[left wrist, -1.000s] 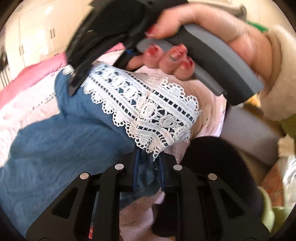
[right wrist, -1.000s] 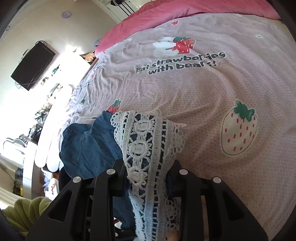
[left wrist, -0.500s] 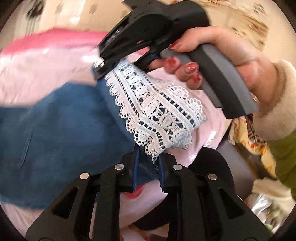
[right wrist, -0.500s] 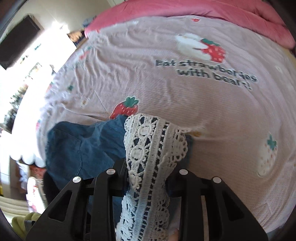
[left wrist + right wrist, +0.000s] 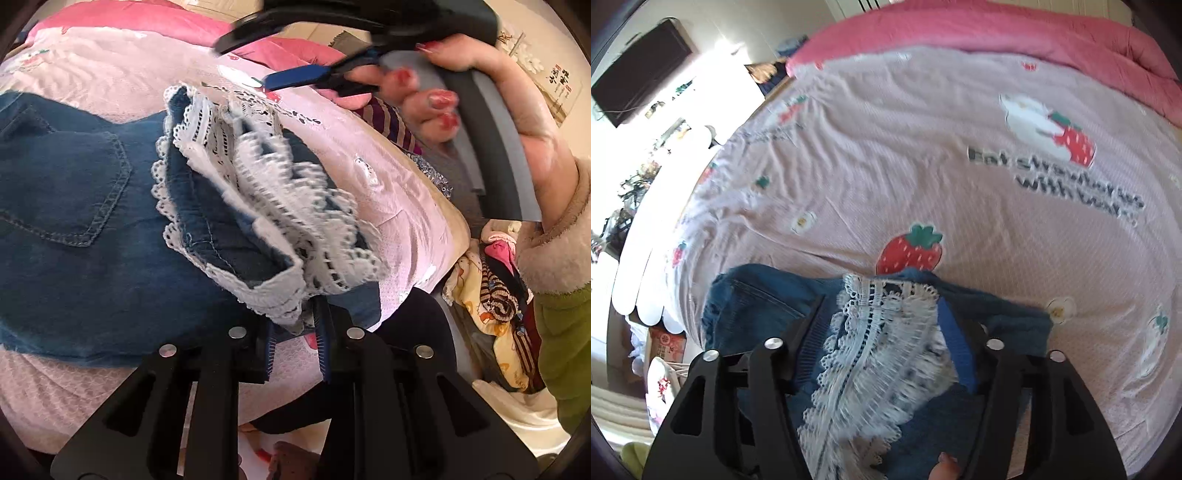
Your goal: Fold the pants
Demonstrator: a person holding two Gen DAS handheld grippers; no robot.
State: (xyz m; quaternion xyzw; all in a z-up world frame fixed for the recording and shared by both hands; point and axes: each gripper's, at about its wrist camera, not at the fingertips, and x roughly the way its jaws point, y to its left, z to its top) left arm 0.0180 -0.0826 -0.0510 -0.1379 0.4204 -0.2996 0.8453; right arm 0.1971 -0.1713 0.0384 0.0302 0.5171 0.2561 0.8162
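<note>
Blue denim pants (image 5: 74, 240) with a white lace hem (image 5: 280, 192) lie on the pink bed sheet (image 5: 110, 74), one leg end folded over the seat. At the bottom of the left wrist view, my left gripper (image 5: 295, 339) is shut on a corner of the hem. A hand (image 5: 480, 74) holds my right gripper (image 5: 242, 66) above the pants. Its jaws are opening. In the right wrist view the lace hem (image 5: 886, 350) lies loose and blurred between the spread fingers (image 5: 955, 347) of my right gripper (image 5: 882, 332), over the denim (image 5: 753, 306).
The strawberry-print sheet (image 5: 923, 166) stretches far beyond the pants, with a pink quilt (image 5: 997, 33) along its far side. The bed's edge runs close on the right, where a pile of clothes (image 5: 495, 295) lies below. A dark screen (image 5: 642, 66) hangs on the wall.
The right gripper's jaws have spread and let go of the lace hem, which has dropped onto the denim. Both grippers have moved across the bed, and the left one has rolled.
</note>
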